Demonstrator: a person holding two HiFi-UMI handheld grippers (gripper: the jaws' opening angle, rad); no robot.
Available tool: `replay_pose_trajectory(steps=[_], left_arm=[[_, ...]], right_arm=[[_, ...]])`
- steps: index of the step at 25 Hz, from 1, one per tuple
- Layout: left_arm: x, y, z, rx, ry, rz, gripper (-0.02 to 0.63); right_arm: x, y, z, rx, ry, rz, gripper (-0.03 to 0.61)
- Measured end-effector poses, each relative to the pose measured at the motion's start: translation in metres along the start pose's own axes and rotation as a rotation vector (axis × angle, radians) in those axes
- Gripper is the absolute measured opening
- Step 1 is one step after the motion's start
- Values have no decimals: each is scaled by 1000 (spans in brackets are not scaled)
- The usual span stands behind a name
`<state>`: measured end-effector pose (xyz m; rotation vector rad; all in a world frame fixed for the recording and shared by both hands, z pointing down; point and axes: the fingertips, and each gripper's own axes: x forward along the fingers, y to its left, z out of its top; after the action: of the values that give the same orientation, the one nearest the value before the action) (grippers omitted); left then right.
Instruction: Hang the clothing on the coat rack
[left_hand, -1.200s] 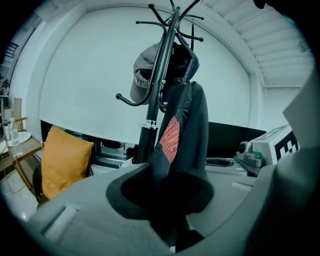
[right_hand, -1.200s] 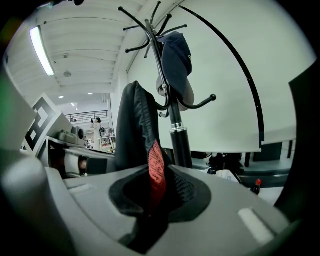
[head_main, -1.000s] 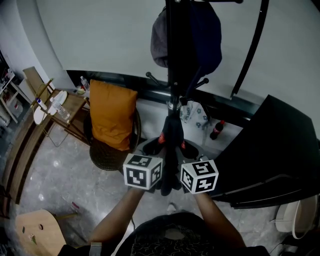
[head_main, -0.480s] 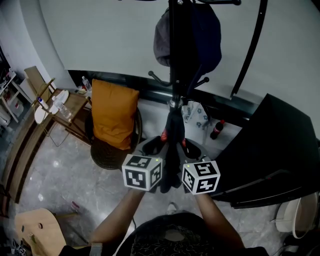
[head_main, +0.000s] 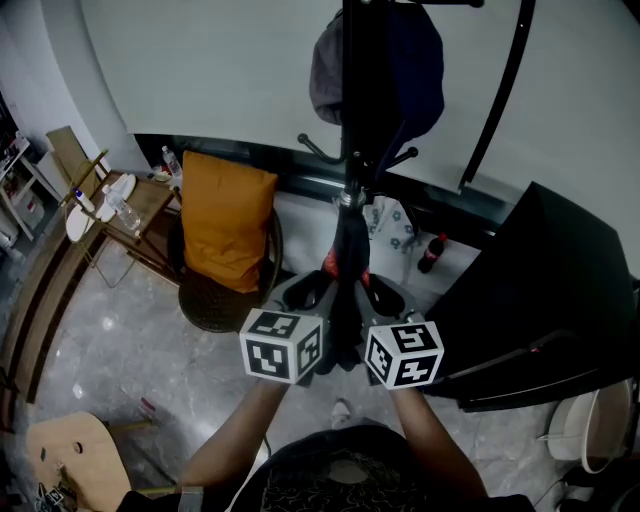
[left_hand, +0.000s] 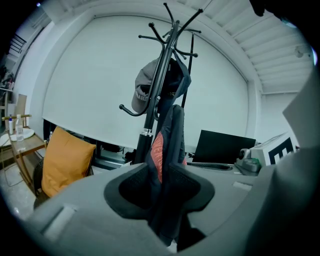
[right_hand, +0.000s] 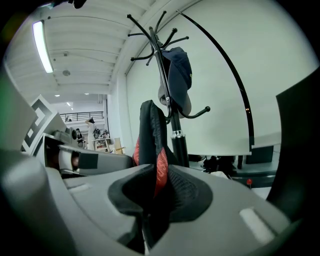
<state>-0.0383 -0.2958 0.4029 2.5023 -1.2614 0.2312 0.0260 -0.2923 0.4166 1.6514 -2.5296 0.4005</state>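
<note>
A dark garment with a red lining (head_main: 345, 268) hangs bunched between my two grippers, just in front of the black coat rack's pole (head_main: 350, 120). My left gripper (head_main: 318, 292) is shut on the garment (left_hand: 170, 150). Its jaws (left_hand: 162, 186) have just been opening a little, and the fabric still fills the gap between the pads. My right gripper (head_main: 375, 293) is shut on the same garment (right_hand: 150, 132), whose fold is pinched at the jaws (right_hand: 157, 192). A grey cap (head_main: 330, 70) hangs on a rack (left_hand: 157, 85) hook above.
A round chair with an orange cushion (head_main: 225, 235) stands left of the rack. A side table with bottles (head_main: 120, 215) is further left. A large black panel (head_main: 540, 290) fills the right, with a dark bottle (head_main: 432, 256) on the floor. A curved black pole (head_main: 505, 90) rises at right.
Both grippers have shifted slightly with the garment still between them, and the fabric now hangs a little closer to the rack's pole. Nothing was let go.
</note>
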Motion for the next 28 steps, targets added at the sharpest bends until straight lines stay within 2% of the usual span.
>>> replay_pose_trajectory(steps=[17, 28], left_arm=[[-32, -19, -4, -43, -31, 22, 106], [-62, -35, -9, -35, -40, 18, 104]], right_arm=[[-38, 27, -3, -5, 7, 21, 74], [-75, 47, 2, -26, -26, 18, 49]])
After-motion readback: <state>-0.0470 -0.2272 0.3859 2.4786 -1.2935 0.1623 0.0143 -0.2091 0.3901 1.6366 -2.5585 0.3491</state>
